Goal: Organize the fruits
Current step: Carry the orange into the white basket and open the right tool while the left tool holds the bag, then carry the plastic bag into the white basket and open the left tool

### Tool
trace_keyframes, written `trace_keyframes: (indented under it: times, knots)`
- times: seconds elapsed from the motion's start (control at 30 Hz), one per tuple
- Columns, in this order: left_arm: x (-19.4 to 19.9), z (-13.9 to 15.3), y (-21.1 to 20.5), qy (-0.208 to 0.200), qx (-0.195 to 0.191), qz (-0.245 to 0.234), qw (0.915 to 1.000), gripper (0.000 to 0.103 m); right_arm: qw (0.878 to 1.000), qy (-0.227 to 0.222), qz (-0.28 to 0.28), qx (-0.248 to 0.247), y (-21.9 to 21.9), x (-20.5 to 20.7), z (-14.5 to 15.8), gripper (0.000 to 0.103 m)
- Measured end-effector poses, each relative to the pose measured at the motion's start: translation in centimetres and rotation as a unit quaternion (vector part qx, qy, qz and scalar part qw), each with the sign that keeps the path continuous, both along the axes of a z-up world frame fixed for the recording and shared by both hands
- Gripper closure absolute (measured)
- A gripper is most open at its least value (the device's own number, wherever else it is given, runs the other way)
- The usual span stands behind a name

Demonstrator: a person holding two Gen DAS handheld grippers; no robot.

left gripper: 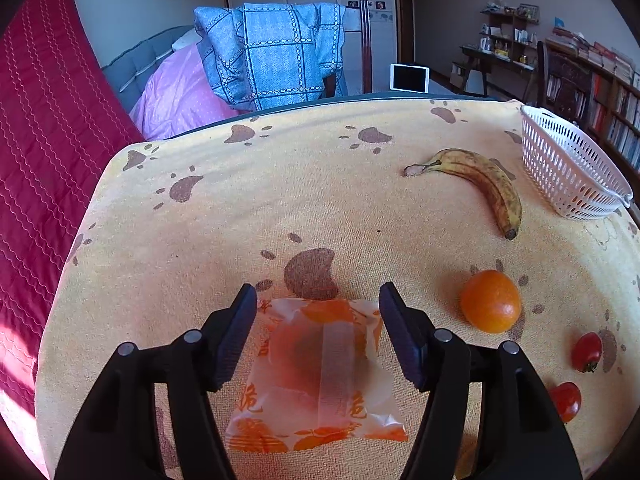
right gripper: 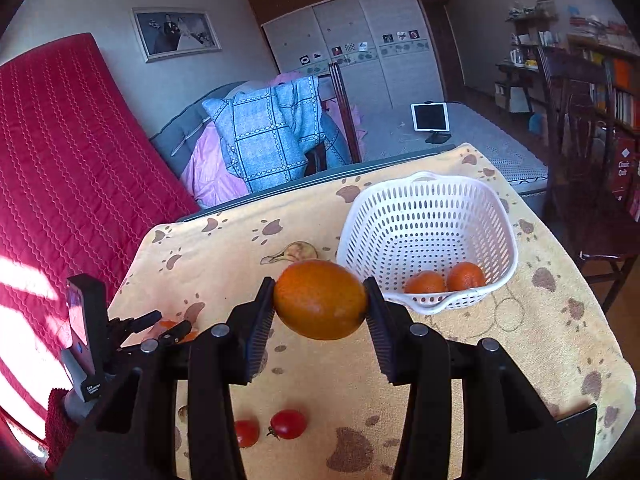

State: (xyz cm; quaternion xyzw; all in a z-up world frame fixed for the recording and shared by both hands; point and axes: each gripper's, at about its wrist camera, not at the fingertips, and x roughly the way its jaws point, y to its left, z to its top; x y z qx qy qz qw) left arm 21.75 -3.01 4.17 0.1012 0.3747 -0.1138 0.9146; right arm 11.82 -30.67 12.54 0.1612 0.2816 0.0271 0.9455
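Note:
My left gripper (left gripper: pixel 318 296) stands open, pointing down at a translucent bag (left gripper: pixel 316 372) with orange print and a fruit inside. The bag lies flat on the cloth between the fingers, and the pads stand just off its edges. My right gripper (right gripper: pixel 319 288) is shut on an orange (right gripper: pixel 320 300), held above the table to the left of the white basket (right gripper: pixel 500 216). Two oranges (right gripper: pixel 444 278) lie in the basket. In the left wrist view another orange (left gripper: pixel 491 301), a spotted banana (left gripper: pixel 480 184) and two small tomatoes (left gripper: pixel 576 376) rest on the cloth.
The table wears a yellow paw-print cloth (left gripper: pixel 240 220). In the right wrist view the tomatoes (right gripper: pixel 288 424) lie near the front edge and the left gripper (right gripper: pixel 160 326) is at the far left. A red quilt (left gripper: pixel 40 160), a bed and a wooden chair (right gripper: pixel 592 200) surround the table.

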Motion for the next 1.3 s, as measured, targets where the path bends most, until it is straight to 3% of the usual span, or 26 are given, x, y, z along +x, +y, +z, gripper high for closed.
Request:
trace_keyframes:
  times: [0.3, 0.57, 0.6, 0.7, 0.97, 1.13, 1.3]
  knots:
    - [0.3, -0.7, -0.3, 0.002, 0.013, 0.0, 0.9999, 0.034, 0.996, 0.015, -0.082, -0.02, -4.6, 5.5, -0.8, 0.057]
    - [0.5, -1.2, -0.5, 0.006, 0.017, -0.004, 0.9998, 0.033, 0.992, 0.04, -0.114, -0.029, -6.6, 8.6, -2.6, 0.057]
    - [0.5, -1.2, -0.5, 0.007, 0.016, -0.004, 0.9998, 0.033, 0.992, 0.04, -0.115, -0.028, -6.6, 8.6, -2.8, 0.055]
    - [0.8, -1.3, -0.2, 0.013, 0.008, -0.003, 0.9999, 0.033, 0.991, 0.031, -0.125, -0.022, -6.8, 8.2, -2.9, 0.033]
    - [1.6, -1.6, 0.7, 0.042, -0.027, -0.005, 0.9987, 0.03, 0.992, 0.009, -0.123, -0.028, -5.1, 5.6, -2.3, 0.032]
    - [1.7, -2.1, 0.6, 0.06, -0.026, -0.009, 0.9978, 0.03, 0.993, 0.002, -0.116, -0.027, -3.7, 3.3, -2.4, 0.032]
    - [1.3, -2.0, 0.7, 0.058, -0.023, -0.01, 0.998, 0.039, 0.993, 0.001, -0.113, -0.015, -3.3, 1.1, -2.7, 0.032]
